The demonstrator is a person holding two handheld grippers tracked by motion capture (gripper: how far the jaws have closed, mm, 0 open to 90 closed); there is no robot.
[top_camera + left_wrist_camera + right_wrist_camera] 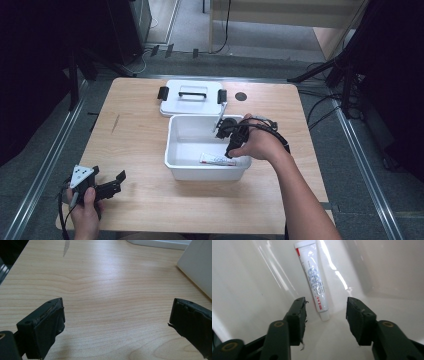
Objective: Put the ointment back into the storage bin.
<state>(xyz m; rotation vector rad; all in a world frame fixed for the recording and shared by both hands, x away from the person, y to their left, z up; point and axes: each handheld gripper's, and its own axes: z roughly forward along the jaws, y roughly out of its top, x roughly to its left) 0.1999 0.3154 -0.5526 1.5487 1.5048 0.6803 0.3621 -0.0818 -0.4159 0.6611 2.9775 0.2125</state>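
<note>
A white tube (315, 277) with red and blue print lies on the floor of a white plastic bin (180, 172), along its near wall; in the high view the tube (215, 159) sits near the bin's front. My right gripper (326, 309) is inside the bin, open, its jaws standing either side of the tube's flat end without touching it. The right hand holds this gripper (231, 150) over the bin's right side. My left gripper (119, 181) rests open near the table's front left corner, over bare wood (110, 302), holding nothing.
The bin's white lid (192, 97) with black latches and a handle lies flat behind the bin. A small dark round spot (241, 96) marks the table to the lid's right. Tripod legs and cables stand beyond the table's right edge.
</note>
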